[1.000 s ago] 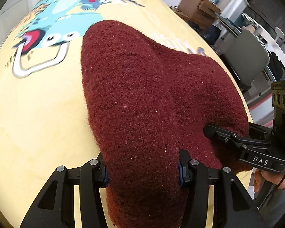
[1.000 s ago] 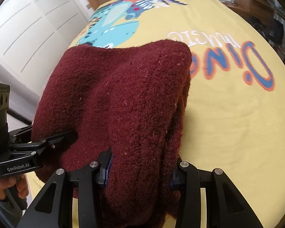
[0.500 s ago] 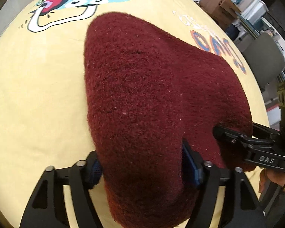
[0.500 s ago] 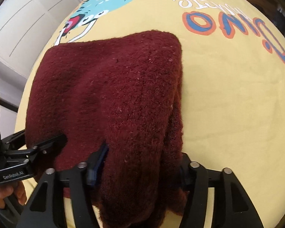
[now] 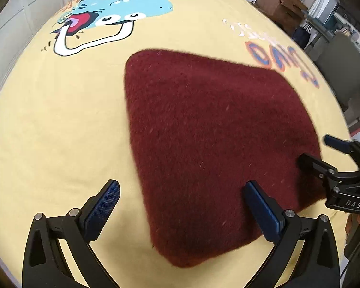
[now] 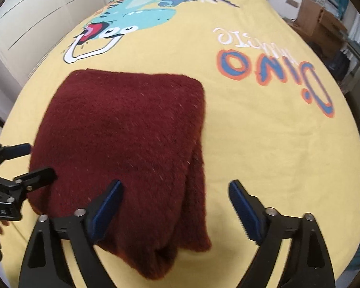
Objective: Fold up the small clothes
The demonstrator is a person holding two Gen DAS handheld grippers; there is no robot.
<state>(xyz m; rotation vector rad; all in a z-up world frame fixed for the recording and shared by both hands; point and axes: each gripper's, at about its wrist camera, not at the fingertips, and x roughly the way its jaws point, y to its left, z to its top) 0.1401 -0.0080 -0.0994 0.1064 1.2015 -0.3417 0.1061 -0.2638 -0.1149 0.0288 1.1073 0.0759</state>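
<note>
Both grippers sit nearest to us, jaws just spread wide and gripping nothing: our left gripper straddles the near left corner of the maroon knit, our right gripper its near right edge. We see the knit lying folded and loose on the yellow bedsheet. Farther off, the sheet shows a blue dinosaur print and lettering.
</note>
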